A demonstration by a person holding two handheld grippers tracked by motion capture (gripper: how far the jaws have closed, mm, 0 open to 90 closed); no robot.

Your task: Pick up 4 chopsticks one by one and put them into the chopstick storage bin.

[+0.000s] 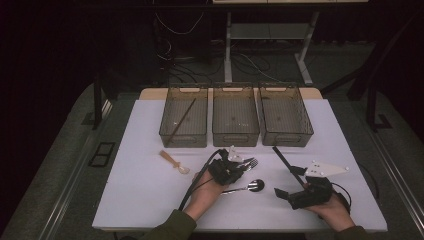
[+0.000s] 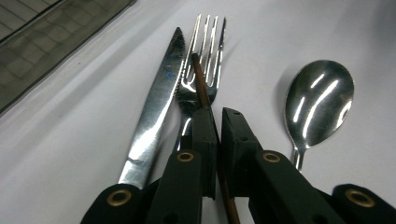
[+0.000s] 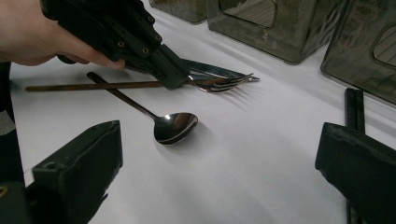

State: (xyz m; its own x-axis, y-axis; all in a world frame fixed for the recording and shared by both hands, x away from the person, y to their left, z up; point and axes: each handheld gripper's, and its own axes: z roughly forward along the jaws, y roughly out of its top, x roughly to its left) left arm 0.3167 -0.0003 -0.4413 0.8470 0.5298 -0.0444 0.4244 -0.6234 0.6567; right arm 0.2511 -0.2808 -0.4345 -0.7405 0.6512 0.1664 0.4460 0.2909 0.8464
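— What's being held, and where does it lie?

— A thin brown chopstick (image 2: 201, 84), matte and wood-like, round in section. It lies across the metal fork (image 2: 201, 70) near the middle of the white table (image 1: 150, 190), and the left gripper (image 2: 218, 122) has its black jaws pinched narrowly on it.

— What is beside it?

— A polished steel knife (image 2: 154, 116) with a pointed blade lies just beside the fork, and a glossy oval-bowled spoon (image 2: 319, 100) sits on the other side, near but apart.

— And the other gripper?

— The right gripper (image 3: 219, 163) hovers over the table with its blocky black jaws spread wide, holding nothing. A flat black pair of chopsticks (image 1: 286, 161) lies near it.

— Farther out?

— A pale wooden spoon (image 1: 174, 162) lies toward the left. Three smoky translucent bins (image 1: 235, 136) with gridded floors stand in a row at the back; the left one holds another brown chopstick (image 1: 182, 120), leaning.
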